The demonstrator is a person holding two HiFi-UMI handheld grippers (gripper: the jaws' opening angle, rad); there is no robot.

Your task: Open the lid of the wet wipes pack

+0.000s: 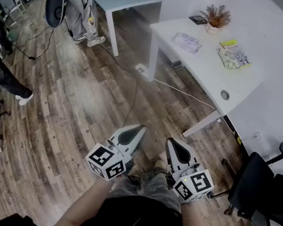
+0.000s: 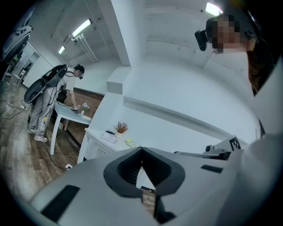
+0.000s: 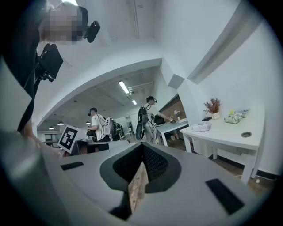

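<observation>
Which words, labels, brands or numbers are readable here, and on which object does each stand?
No text can be read.
Pale soft plastic pack: print too small.
Yellow-green packet: print blurred.
Black-and-white marker cubes: square patterns only, no letters.

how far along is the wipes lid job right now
Nothing looks done: the white pack and yellow-green pack lie on the white table, far ahead. The left hand-held gripper and right hand-held gripper are shut, empty. Left: walking over and the opening itself.
</observation>
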